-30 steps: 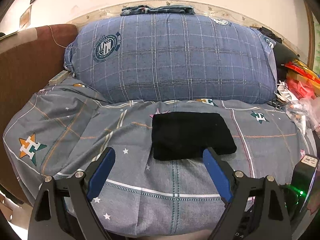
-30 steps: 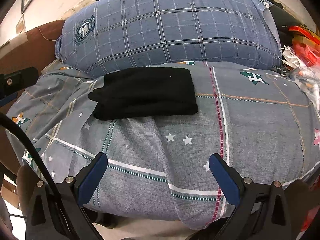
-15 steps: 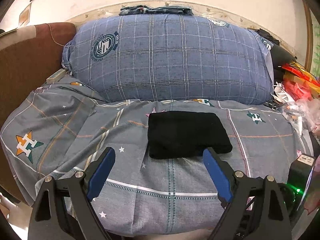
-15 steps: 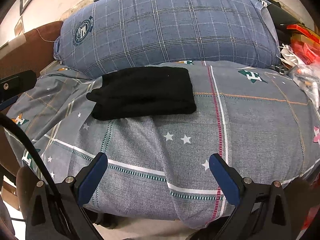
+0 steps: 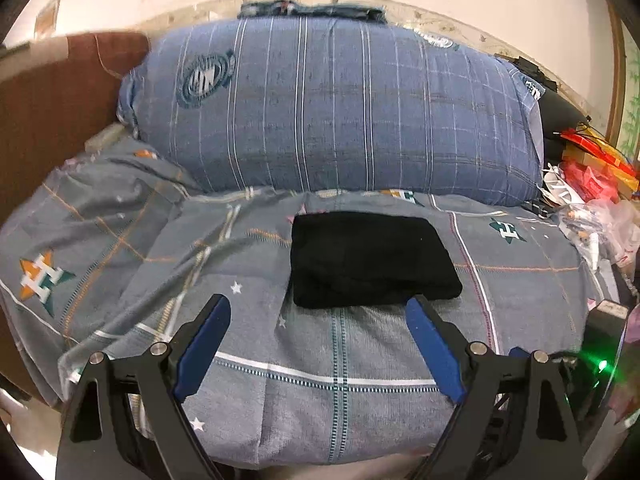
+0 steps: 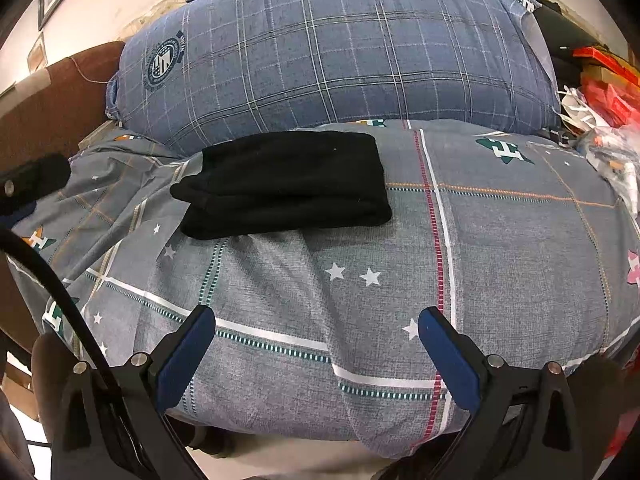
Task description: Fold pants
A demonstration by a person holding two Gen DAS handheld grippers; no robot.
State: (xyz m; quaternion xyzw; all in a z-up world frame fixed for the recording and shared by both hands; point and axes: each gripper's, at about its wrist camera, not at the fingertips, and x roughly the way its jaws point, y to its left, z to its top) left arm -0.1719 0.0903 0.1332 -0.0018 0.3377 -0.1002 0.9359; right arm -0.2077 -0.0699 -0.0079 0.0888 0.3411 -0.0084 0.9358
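Left wrist | left claw (image 5: 318,312) wide, empty | right claw (image 6: 316,322) wide, empty | pants (image 5: 370,258) folded

blurred: pillow emblem (image 5: 206,76) | cut off: red clutter (image 5: 600,168)

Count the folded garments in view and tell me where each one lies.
2. The folded black pants lie on the gray star-print bedding, in front of the big blue plaid pillow. A folded blue garment sits on top of that pillow, against the wall. Others may be hidden.
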